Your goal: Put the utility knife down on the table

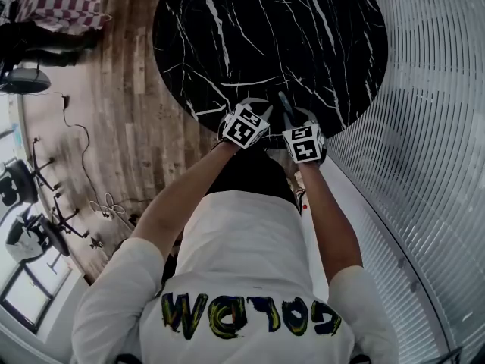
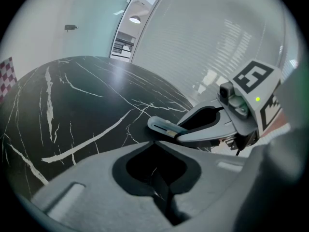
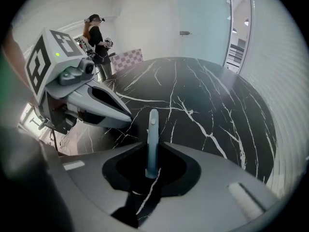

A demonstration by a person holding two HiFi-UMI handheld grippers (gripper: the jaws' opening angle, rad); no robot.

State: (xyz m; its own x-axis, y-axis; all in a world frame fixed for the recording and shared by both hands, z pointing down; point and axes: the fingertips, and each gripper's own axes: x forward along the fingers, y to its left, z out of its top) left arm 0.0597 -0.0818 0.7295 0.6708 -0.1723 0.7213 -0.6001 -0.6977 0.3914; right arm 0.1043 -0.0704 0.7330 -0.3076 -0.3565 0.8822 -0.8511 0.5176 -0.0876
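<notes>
Utility knife (image 3: 153,129), slim pale-blue plastic, clamped in my right tool (image 3: 152,174) above the round black white-veined marble surface (image 1: 288,36).

My right tool's jaws are closed partway onto the knife's rear end, so the body sticks straight out ahead of the tips, where I can lower it flat. As far as I can judge, it has not touched down yet. My right forearm (image 1: 326,218) reaches forward, with the tool tipped steeply down over the near rim of the surface. Just to its left hangs my left tool (image 2: 160,180), tipped down less steeply. Its jaws are pressed together on nothing, and I think it is close by only as a spare. Next the right wrist should sink, then let go.
</notes>
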